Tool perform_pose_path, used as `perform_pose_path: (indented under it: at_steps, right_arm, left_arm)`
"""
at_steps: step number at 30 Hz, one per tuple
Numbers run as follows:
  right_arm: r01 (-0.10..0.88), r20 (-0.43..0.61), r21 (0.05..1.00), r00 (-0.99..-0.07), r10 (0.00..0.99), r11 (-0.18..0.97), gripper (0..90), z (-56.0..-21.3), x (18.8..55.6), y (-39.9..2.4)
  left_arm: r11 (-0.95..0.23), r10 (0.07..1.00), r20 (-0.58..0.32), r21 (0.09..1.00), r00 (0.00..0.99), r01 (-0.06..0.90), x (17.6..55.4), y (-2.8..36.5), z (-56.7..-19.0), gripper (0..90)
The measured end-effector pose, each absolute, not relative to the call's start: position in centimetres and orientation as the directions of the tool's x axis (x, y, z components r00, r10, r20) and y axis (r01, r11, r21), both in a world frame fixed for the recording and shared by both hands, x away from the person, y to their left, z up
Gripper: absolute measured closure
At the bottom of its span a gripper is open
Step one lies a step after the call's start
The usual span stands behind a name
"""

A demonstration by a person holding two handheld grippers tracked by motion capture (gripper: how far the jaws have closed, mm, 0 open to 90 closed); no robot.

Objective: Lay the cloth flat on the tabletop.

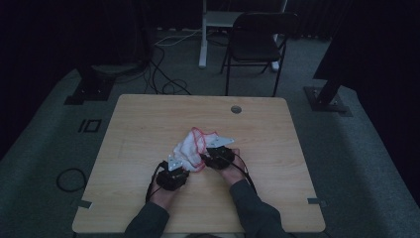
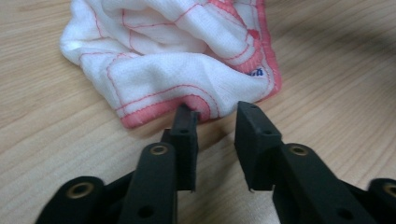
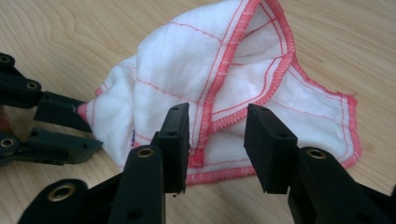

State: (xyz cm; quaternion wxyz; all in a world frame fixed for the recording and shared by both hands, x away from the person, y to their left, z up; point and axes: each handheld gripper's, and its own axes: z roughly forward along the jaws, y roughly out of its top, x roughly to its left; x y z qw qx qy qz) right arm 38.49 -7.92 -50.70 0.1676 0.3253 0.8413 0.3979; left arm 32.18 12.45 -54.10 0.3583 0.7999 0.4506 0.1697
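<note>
- Dim room, dark floor, chair (image 1: 257,42) beyond a bare wooden table (image 1: 148,124); cloth (image 1: 193,148), white with red stitching, crumpled near the middle of it, just ahead of both hands.
- Step in hand, by the look of it: taking hold of two edges of the cloth, to spread or fold it.
- Left gripper (image 2: 215,122) low at the cloth's near hem; jaws partly open, a clear gap between them, nothing pinched yet. One fingertip (image 2: 184,122) touching or just under the red hem; the other just beside the cloth, on bare wood as far as can be told.
- Right gripper (image 3: 215,135) over a raised, stitched fold of the cloth; jaws partly open, fold lying beyond or between them, pads not pressing on it. Whether any fabric sits fully inside the gap cannot be told.
- Left gripper (image 3: 70,128) also seen at the left of the right gripper view, tips at the cloth's far corner.
- To do it well: slide one left fingertip under the hem before closing, so only one layer or one edge is caught.
- Same for the right: close on the stitched border, not on a bunch of folds.
- Keep both tips low and close gently; then lift evenly and draw apart.
- Risk: grabbing several layers, leaving the cloth bunched.
</note>
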Motion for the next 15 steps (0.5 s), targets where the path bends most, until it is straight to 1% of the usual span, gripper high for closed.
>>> perform_pose_path:
  at_steps: [3, 4, 6, 8, 10, 12, 15]
  right_arm:
    - [0.419, -0.017, 0.777, -0.733, 0.680, 0.470, 63.2, -50.7, 38.8, -7.8]
    - [0.420, -0.014, 0.777, -0.732, 0.681, 0.468, 63.3, -50.7, 38.9, -7.7]
    - [0.420, -0.007, 0.778, -0.737, 0.676, 0.467, 62.4, -50.6, 39.3, -7.4]
    - [0.419, -0.007, 0.779, -0.738, 0.675, 0.467, 61.9, -50.6, 39.5, -7.3]
    - [0.421, 0.008, 0.781, -0.745, 0.667, 0.461, 57.8, -50.5, 40.1, -7.1]
    - [0.421, 0.005, 0.778, -0.746, 0.666, 0.465, 56.1, -50.5, 40.5, -6.9]
    - [0.419, 0.006, 0.778, -0.750, 0.661, 0.468, 55.0, -50.5, 40.8, -6.8]
  left_arm:
    - [-0.340, 0.844, -0.048, 0.722, 0.534, 0.603, 32.3, 12.5, -54.0, 79.8]
    - [-0.339, 0.845, -0.049, 0.720, 0.532, 0.605, 32.4, 12.5, -54.0, 79.8]
    - [-0.338, 0.845, -0.051, 0.720, 0.532, 0.606, 32.4, 12.5, -54.0, 86.1]
    - [-0.345, 0.843, -0.045, 0.719, 0.536, 0.603, 32.3, 12.5, -54.0, 86.5]
    - [-0.352, 0.841, -0.038, 0.718, 0.540, 0.600, 32.3, 12.5, -54.0, 87.5]
    - [-0.353, 0.841, -0.037, 0.718, 0.540, 0.600, 32.2, 12.5, -54.0, 87.6]
    - [-0.352, 0.841, -0.039, 0.719, 0.540, 0.600, 32.2, 12.5, -54.0, 87.6]
